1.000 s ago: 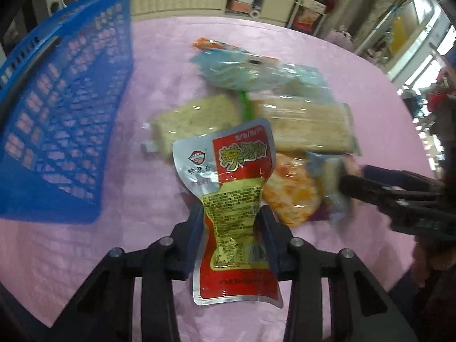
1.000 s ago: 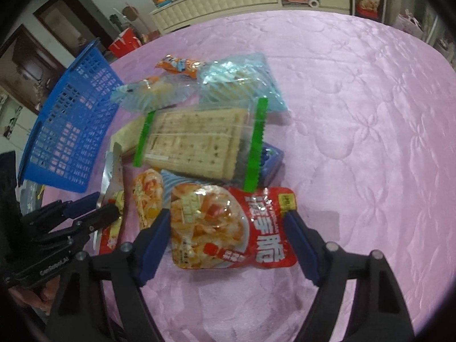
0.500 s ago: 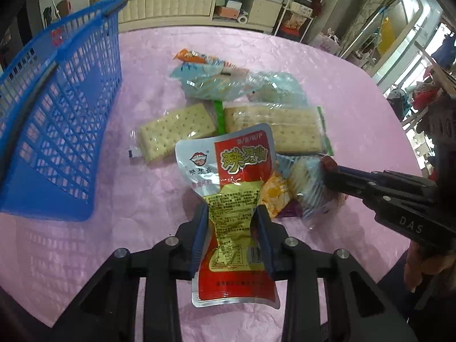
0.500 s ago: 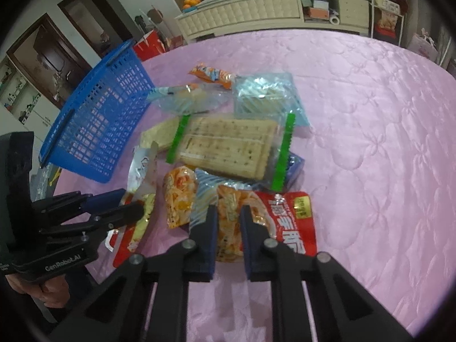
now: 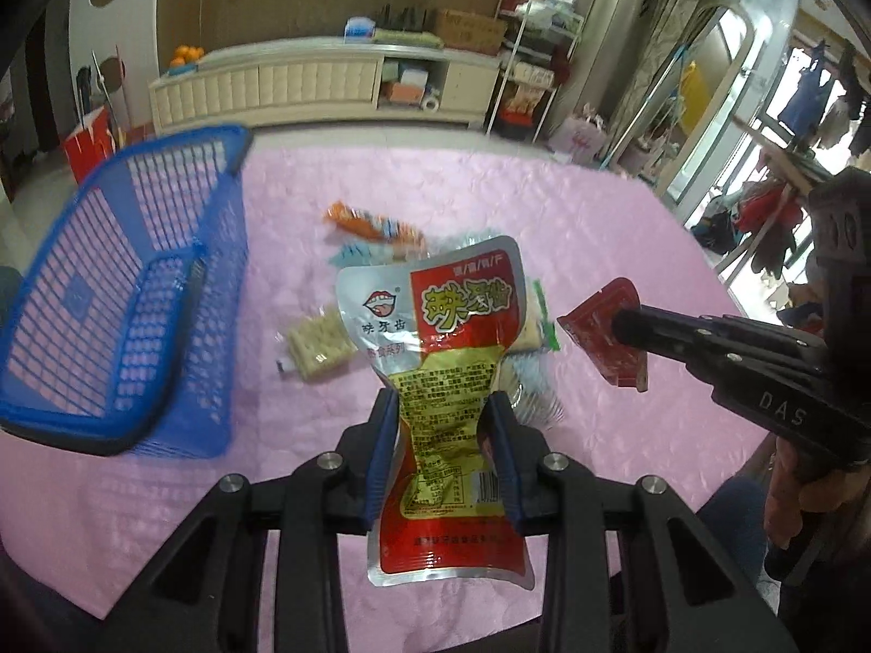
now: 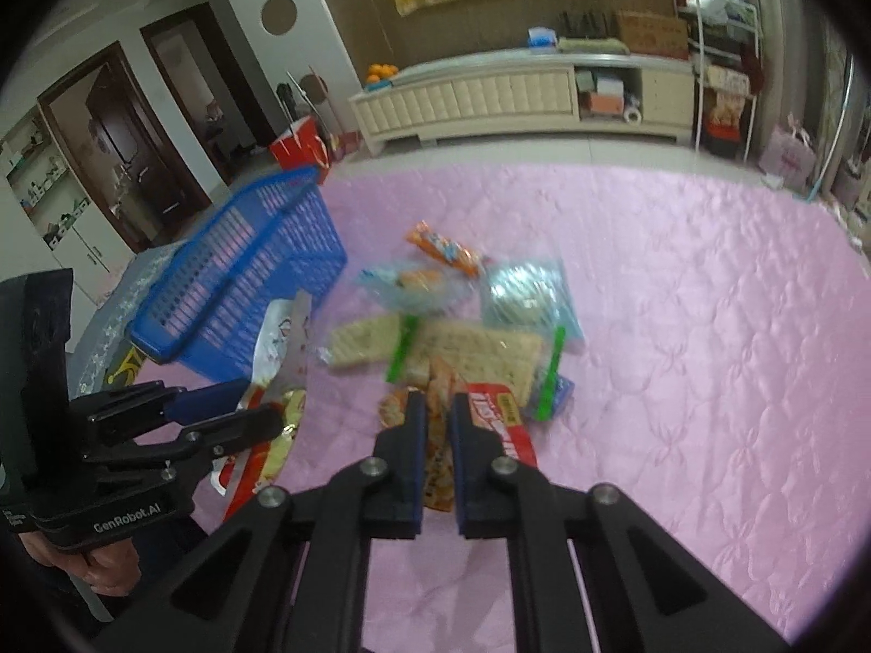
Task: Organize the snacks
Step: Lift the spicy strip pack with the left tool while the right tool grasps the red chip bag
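Both packets have risen off the pink surface point(image 5: 599, 207) since a second ago. Left claw point(image 5: 443, 451) clamps the silver-red pouch point(image 5: 441, 381), long axis toward 12 o'clock; right claw point(image 6: 434, 435) pinches the red snack bag point(image 6: 503, 430), mostly hidden; blue basket point(image 5: 120, 294) at 9 o'clock.

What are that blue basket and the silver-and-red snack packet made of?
The blue basket looks like moulded plastic: an even, slightly glossy lattice of open slots. The snack packet held in the left gripper seems to be foil-lined plastic film: shiny silver edges, printed faces, creasing where it is pinched.
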